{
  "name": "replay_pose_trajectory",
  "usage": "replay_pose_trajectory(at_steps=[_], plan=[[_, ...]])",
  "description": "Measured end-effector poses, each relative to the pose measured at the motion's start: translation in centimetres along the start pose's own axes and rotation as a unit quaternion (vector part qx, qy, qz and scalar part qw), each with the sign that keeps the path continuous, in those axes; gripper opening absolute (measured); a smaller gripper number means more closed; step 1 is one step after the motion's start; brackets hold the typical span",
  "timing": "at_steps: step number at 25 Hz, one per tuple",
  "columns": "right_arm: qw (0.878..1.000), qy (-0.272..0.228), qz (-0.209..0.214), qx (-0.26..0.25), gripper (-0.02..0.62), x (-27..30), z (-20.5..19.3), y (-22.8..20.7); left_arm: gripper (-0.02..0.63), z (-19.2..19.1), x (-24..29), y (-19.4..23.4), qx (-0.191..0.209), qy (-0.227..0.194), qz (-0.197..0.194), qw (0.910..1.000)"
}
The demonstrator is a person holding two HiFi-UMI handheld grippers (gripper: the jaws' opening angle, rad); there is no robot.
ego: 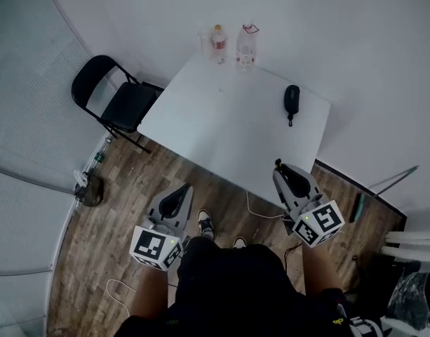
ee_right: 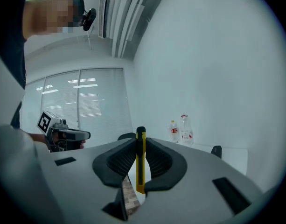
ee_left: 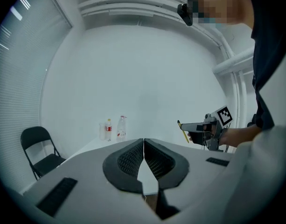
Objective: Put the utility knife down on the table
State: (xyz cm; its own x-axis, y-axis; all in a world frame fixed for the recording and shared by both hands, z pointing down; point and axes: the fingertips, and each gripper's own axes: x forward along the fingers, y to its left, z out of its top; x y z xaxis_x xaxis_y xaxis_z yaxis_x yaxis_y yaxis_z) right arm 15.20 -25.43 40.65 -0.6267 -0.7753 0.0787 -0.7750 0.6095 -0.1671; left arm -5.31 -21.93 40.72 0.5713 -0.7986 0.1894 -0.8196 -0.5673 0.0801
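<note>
- The wooden floor fills the lower half of the head view, and the person stands on it facing the white surface.
- That surface is mostly bare, with its few things out toward the far and right edges.
- A black folding chair stands just beside the surface's left corner.
- The left claw hangs over the floor, short of the surface's near edge. Its jaws are clenched pad to pad and nothing sits between them.
- The right claw is held up in the air at the surface's near right corner, and it is grasping the utility knife.
- Two clear bottles stand upright side by side at the far edge of the surface.
- A black pouch lies flat near the surface's right edge, well apart from the bottles.
- The utility knife is yellow and black. It is pinched upright between the right claw's dark pads with its top poking past the jaw tips, off the surface and not touching it.
</note>
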Motion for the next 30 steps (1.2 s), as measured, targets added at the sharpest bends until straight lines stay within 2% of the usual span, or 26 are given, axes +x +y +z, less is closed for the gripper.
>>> replay_pose_trajectory(at_steps=[4, 9, 15, 19, 22, 27, 30], plan=[[1.000, 0.002, -0.024, -0.010, 0.075, 4.0, 1.2, -1.0, 0.023, 1.2, 3.5, 4.1, 0.009, -0.005, -0.024, 0.9997], [0.998, 0.012, -0.056, -0.024, 0.075, 9.3, 1.9, -1.0, 0.023, 1.3, 6.2, 9.9, -0.001, 0.001, -0.052, 0.9986], [0.995, 0.052, -0.083, -0.023, 0.075, 14.4, -0.3, -2.3, 0.023, 1.2, 8.1, 14.5, -0.011, 0.005, -0.067, 0.9977], [0.989, 0.113, -0.094, 0.004, 0.075, 17.2, -4.8, -5.1, 0.023, 0.6, 8.8, 15.1, -0.016, 0.016, -0.072, 0.9972], [0.978, 0.183, -0.103, 0.002, 0.075, 19.0, -9.8, -7.9, 0.023, -0.1, 9.8, 15.2, -0.019, 0.026, -0.062, 0.9975], [0.945, 0.313, -0.095, -0.016, 0.075, 20.5, -19.4, -10.8, 0.023, -0.9, 10.6, 14.3, -0.025, 0.039, -0.060, 0.9972], [0.928, 0.363, -0.083, -0.023, 0.075, 20.7, -23.7, -11.7, 0.023, -1.3, 10.9, 13.8, -0.028, 0.049, -0.053, 0.9970]])
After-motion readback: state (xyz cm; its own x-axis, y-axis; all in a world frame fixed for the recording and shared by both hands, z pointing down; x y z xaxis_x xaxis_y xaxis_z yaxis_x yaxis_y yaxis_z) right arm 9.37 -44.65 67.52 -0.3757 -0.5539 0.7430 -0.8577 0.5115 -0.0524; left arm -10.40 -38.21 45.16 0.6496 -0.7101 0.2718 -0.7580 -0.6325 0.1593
